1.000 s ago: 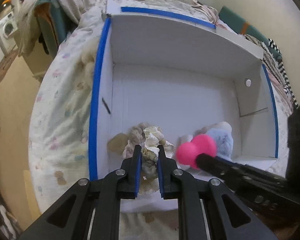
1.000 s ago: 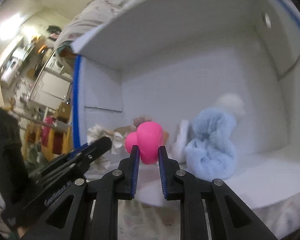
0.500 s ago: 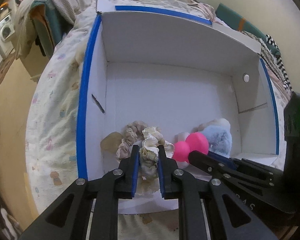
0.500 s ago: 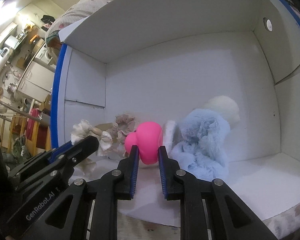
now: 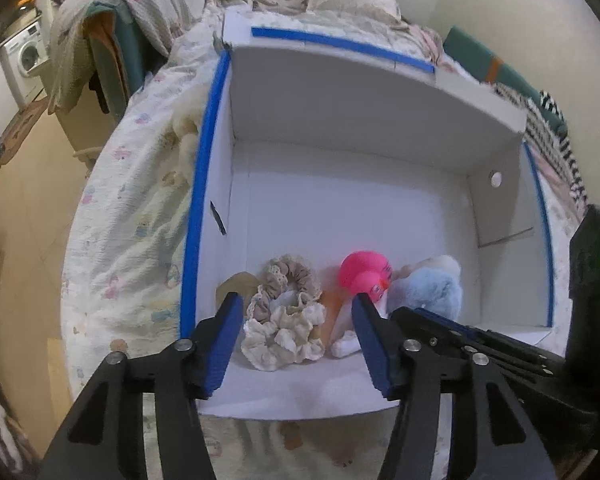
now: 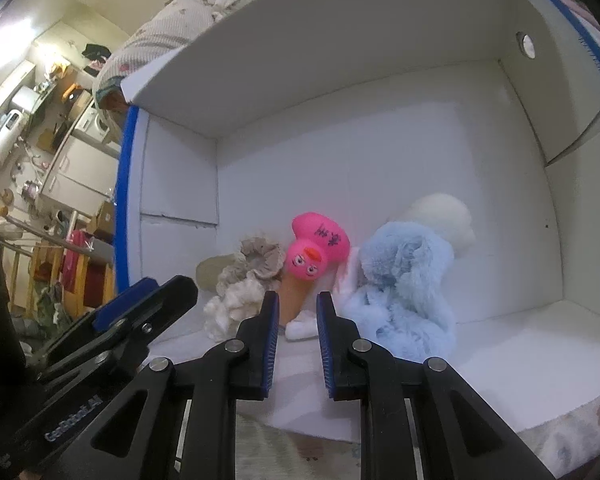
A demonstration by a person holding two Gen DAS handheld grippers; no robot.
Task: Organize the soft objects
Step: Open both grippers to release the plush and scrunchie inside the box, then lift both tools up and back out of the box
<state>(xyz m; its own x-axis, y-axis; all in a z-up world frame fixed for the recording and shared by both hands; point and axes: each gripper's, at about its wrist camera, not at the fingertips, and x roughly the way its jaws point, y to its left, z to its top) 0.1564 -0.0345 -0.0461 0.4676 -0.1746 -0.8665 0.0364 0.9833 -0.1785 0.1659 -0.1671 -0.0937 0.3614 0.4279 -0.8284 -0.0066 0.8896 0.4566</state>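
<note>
A white cardboard box [image 5: 340, 120] with blue-taped edges lies open on a bed. Against its near wall lie a cream and a beige scrunchie [image 5: 284, 320], a pink rubber duck [image 5: 362, 272] and a fluffy blue plush [image 5: 428, 292]. My left gripper [image 5: 296, 300] straddles the scrunchies; its jaws are opening and the pads do not touch them. In the right wrist view the duck [image 6: 316, 248] lies tipped over just beyond my right gripper [image 6: 298, 304]. Those jaws stand narrowly apart with nothing between them. The blue plush [image 6: 400, 288] sits to its right.
A white fluffy ball [image 6: 440, 216] rests behind the blue plush, and a small white piece [image 6: 300, 330] lies under the duck. The far half of the box floor [image 5: 360, 208] is bare. A floral bed cover [image 5: 132, 220] surrounds the box; a washing machine [image 5: 24, 56] stands far left.
My left jaws have spread and let go of the cream scrunchie, which now lies on the box floor. The pink duck has left the right pads and lies tipped in the box.
</note>
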